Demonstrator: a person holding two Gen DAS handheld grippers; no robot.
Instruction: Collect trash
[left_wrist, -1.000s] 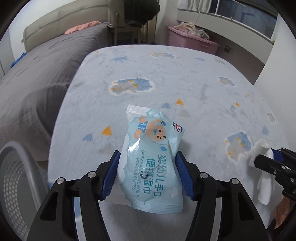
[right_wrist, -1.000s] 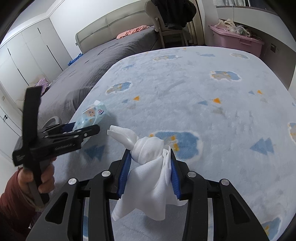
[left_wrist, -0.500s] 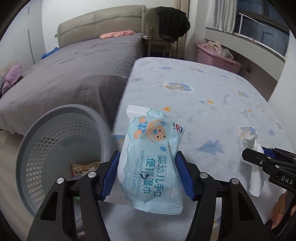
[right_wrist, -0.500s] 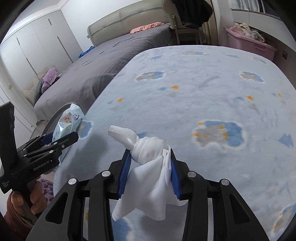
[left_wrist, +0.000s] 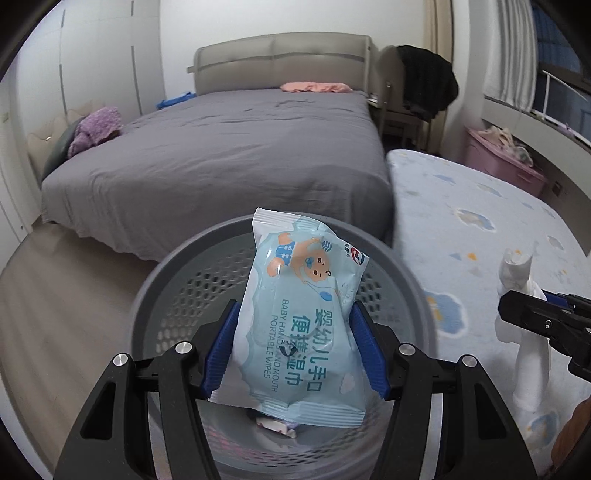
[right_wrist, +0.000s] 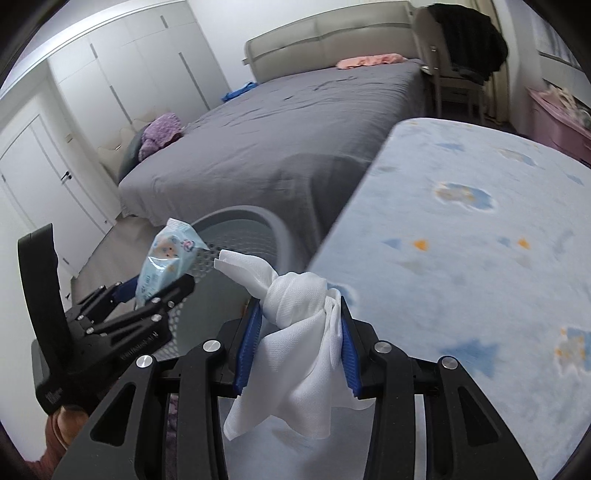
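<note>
Left wrist view, lower centre of the frame: the left gripper (left_wrist: 293, 343) pinches a pale blue wet-wipes pack (left_wrist: 303, 314) across its width, blue pads (left_wrist: 221, 350) pressed against both long edges. The pack's long axis runs up the frame, tilted slightly to the left, its crimped top seam pointing toward the bed (left_wrist: 229, 147) and its bottom seam hanging below the pads. Directly behind and beneath it lies the round grey perforated bin (left_wrist: 177, 280) (some litter shows at its bottom), so the pack appears centred over the opening. To release well, the gripper should probably spread only while the pack sits inside the rim's outline, letting it drop bottom-seam first.

Right wrist view, lower centre: the right gripper (right_wrist: 297, 343) is clamped on a knotted white cloth (right_wrist: 295, 332), knot uppermost, one twisted tail pointing to the upper left toward the bin (right_wrist: 273, 229), loose folds hanging downward. This bundle hangs over the patterned blue blanket (right_wrist: 461, 258), just right of the bin, and likely needs carrying further left before letting go.
</note>
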